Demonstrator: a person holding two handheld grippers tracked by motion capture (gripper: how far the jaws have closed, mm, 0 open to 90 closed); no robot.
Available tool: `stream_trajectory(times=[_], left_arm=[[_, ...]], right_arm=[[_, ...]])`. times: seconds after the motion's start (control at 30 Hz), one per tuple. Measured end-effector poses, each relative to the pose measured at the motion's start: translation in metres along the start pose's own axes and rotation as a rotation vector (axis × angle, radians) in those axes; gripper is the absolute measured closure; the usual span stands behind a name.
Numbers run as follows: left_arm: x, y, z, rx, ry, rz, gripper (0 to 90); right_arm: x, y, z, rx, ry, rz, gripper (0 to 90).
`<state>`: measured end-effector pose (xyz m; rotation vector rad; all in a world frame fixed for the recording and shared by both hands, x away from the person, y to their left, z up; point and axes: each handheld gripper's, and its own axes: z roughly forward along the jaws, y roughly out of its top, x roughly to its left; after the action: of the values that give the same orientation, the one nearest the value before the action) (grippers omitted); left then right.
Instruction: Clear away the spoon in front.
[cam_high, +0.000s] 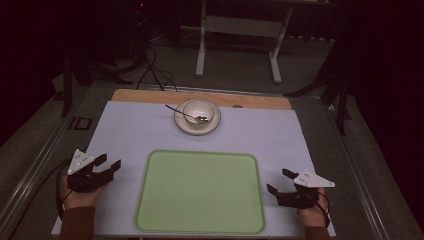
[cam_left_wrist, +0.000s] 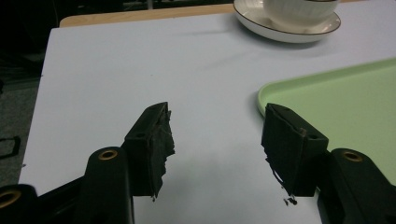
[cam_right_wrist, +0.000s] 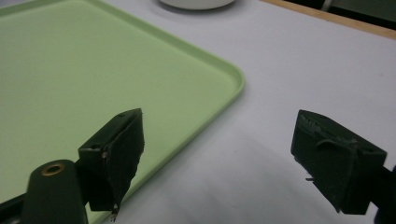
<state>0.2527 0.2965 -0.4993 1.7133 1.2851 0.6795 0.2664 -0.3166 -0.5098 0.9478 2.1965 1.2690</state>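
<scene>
bowl (cam_left_wrist: 301, 10) cut off above, saucer (cam_right_wrist: 196, 3) cropped

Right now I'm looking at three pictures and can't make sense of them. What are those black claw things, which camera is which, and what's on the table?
A person holds a two-jaw tool in each hand. The high view looks down from above: left gripper and right gripper sit either side of a green tray that has nothing on it. The other two pictures come from cameras riding on each gripper, looking along its black jaws. Both pairs of jaws stand open, holding nothing. Farther back, a white bowl sits on a saucer with a spoon in it. All rests on a pale mat.
</scene>
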Motion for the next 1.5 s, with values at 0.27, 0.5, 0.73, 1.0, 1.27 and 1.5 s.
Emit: stream_trajectory(times=[0.27,0.5,0.73,1.0,1.27,1.5], left_arm=[[0.0,0.003,0.0,-0.016,-0.034,-0.047,42.9],[0.001,0.007,-0.002,-0.039,-0.06,-0.069,46.4],[0.001,0.017,-0.006,-0.079,-0.109,-0.116,47.2],[-0.004,0.029,-0.001,-0.075,-0.134,-0.067,50.5],[-0.014,0.042,0.009,-0.057,-0.116,0.005,49.9],[-0.018,0.055,0.02,-0.045,-0.127,0.022,49.7]], right_arm=[[-0.002,-0.001,-0.001,-0.003,-0.009,-0.001,14.8],[-0.002,-0.001,0.0,0.001,-0.016,-0.007,14.4],[-0.002,-0.001,-0.002,-0.004,-0.025,-0.005,14.3],[-0.001,-0.001,-0.001,0.001,-0.026,-0.004,14.3],[-0.001,-0.001,-0.002,0.001,-0.026,-0.004,14.3],[-0.001,-0.001,-0.002,0.003,-0.026,-0.005,14.3]])
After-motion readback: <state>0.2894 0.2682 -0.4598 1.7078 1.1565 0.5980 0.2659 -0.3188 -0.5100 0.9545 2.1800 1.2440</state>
